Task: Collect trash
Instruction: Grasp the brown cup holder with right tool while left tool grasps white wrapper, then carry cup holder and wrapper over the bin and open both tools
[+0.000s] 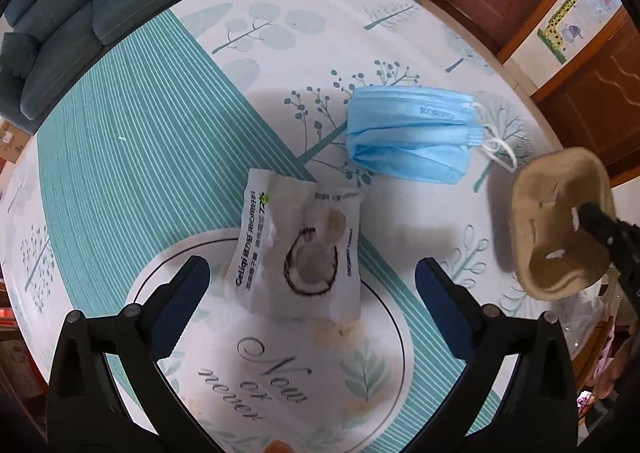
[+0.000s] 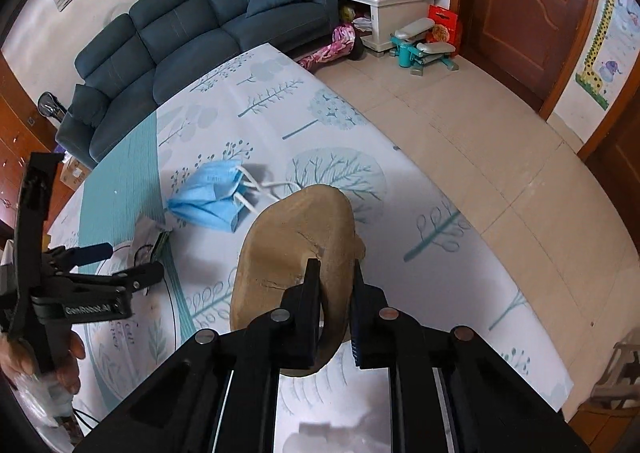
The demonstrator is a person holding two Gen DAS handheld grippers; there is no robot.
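My left gripper [image 1: 312,277] hangs above the table with its black jaws spread wide, and a crinkled white snack wrapper [image 1: 298,247] lies flat between them, untouched. My right gripper [image 2: 336,293] is clamped tight on the rim of a brown moulded-pulp cup carrier [image 2: 296,249], rough and rounded, lifted off the cloth. Beyond the wrapper, a pleated blue face mask [image 1: 408,135] with white loops rests on the smooth tree-print tablecloth [image 1: 280,13].

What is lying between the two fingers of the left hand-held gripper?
In the left wrist view, the white snack wrapper lies flat on the tablecloth between the open left hand-held gripper fingers, untouched.
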